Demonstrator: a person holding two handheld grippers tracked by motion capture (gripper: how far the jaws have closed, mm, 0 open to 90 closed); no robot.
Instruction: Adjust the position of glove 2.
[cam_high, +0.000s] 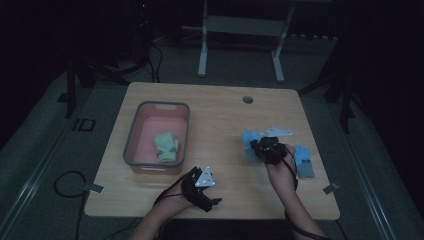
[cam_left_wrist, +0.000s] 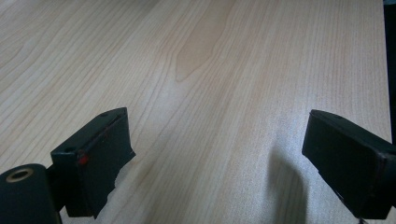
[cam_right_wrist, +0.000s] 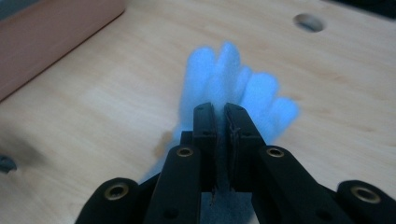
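Right of the middle of the wooden surface (cam_high: 220, 115), a light blue glove (cam_right_wrist: 233, 88) hangs pinched in the right gripper (cam_right_wrist: 220, 116), whose jaws are pressed together on its cuff, fingers pointing away from the camera. Just to its right a second blue glove (cam_high: 304, 161) lies flat near the edge. Near the front edge the left gripper (cam_left_wrist: 219, 154) sits with jaws spread wide over bare wood, beside a grey-rimmed pink bin (cam_high: 150, 162) holding yellow-green gloves (cam_high: 166, 146).

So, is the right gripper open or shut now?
Shut on the blue glove. In the right gripper view, the right gripper has its jaws almost together, with the blue fabric pinched between them.
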